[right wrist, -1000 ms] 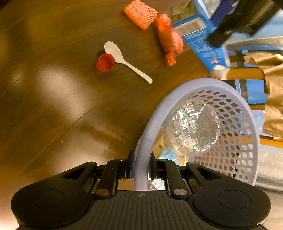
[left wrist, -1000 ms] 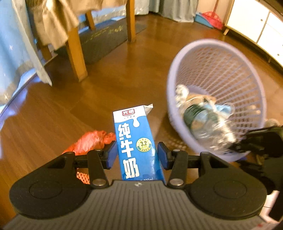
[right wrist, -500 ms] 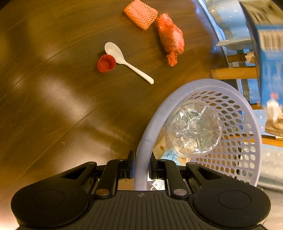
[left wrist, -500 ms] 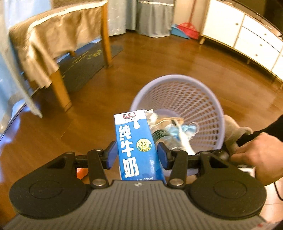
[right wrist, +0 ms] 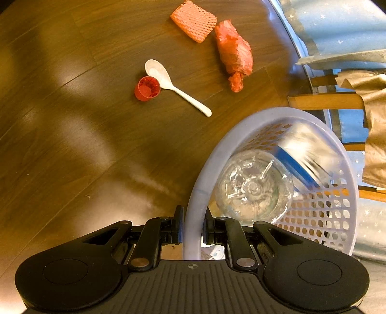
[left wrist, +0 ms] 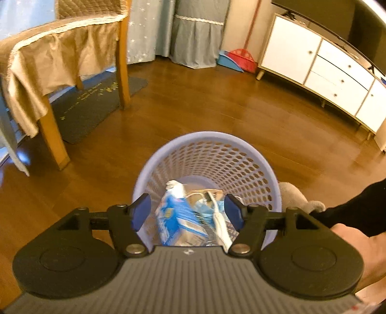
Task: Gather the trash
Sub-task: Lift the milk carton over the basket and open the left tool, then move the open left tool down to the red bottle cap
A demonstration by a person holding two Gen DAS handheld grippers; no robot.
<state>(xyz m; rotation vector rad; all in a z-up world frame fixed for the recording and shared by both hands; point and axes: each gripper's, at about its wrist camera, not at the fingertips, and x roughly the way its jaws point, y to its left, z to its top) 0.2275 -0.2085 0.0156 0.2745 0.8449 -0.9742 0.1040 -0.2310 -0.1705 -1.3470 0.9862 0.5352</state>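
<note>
A lilac mesh basket stands on the wooden floor right below my left gripper, whose jaws are opening with nothing pressed between them. The blue-and-white milk carton lies inside the basket among other trash, blurred. In the right wrist view my right gripper is shut on the basket rim. A clear plastic bottle sits in the basket beside the blurred carton. On the floor lie an orange foam net, a red plastic bag, a white spoon and a red cap.
A wooden chair with a tan cover stands at the left over a dark mat. A white cabinet runs along the right wall, a red dustpan at the back. A person's hand and black sleeve show at the right.
My left gripper rose over the basket and opened; the milk carton left its pads and dropped into the basket. My right gripper kept its hold on the rim.
</note>
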